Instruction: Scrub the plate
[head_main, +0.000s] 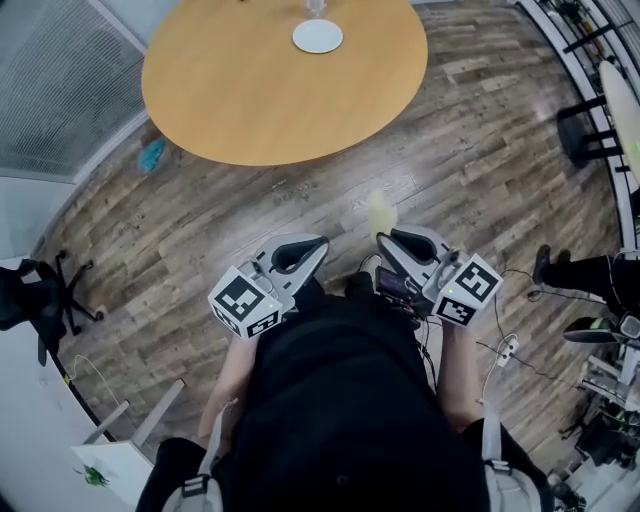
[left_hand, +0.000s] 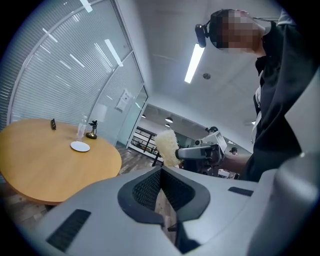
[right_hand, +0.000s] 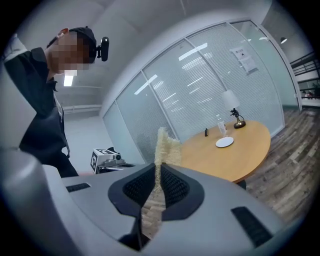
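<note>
Scrubbing not begun: the plate lies well apart from both claws.
The left claw (left_hand: 161, 172) is pressed together on nothing, while the right claw (right_hand: 156, 170) pinches a pale yellow scrub pad (right_hand: 162, 145). The white plate (head_main: 317, 36) lies at the round wooden counter's (head_main: 230, 100) far side, near a bottle (right_hand: 220, 124). Only wood floor (head_main: 480, 150) lies between.

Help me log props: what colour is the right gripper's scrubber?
Scrubber: pale yellow, clearest in the right gripper view.

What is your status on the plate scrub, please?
Right hand-held gripper shut on scrub pad; left hand-held gripper shut, empty. Plate on table ahead. Way clear.
</note>
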